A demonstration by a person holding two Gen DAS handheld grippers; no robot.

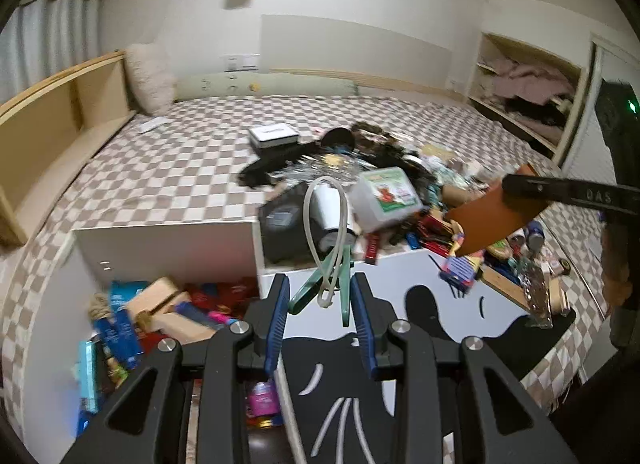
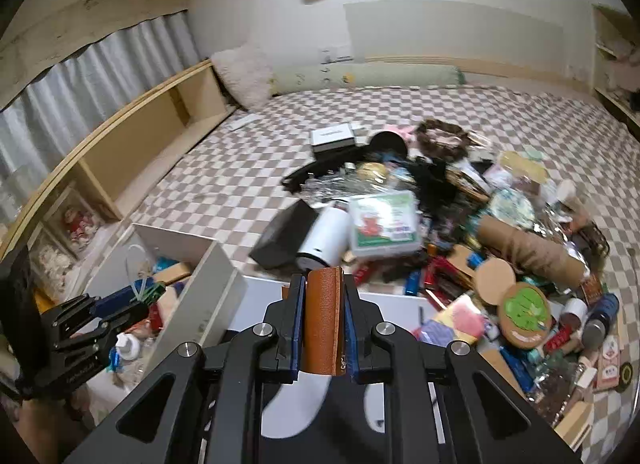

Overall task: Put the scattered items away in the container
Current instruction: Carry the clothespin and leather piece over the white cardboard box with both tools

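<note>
the left gripper (image 1: 320,304) is seen clamped on a green plastic clip with a looped white cord (image 1: 326,248), its long axis pointing forward and up from the jaws. the open white storage box (image 1: 168,248), already part filled, is shown below and to the left, nearer this hand. the right gripper (image 2: 322,328) is pictured closed on a brown leather case (image 2: 323,320), over the box's white lid (image 2: 264,304). the scattered pile (image 2: 460,232) is left on the checked bedspread (image 2: 224,191) beyond.

Left gripper (image 1: 320,306) nearly closed, pinching something, right gripper (image 2: 322,324) clamped tight, both extended forward.
</note>
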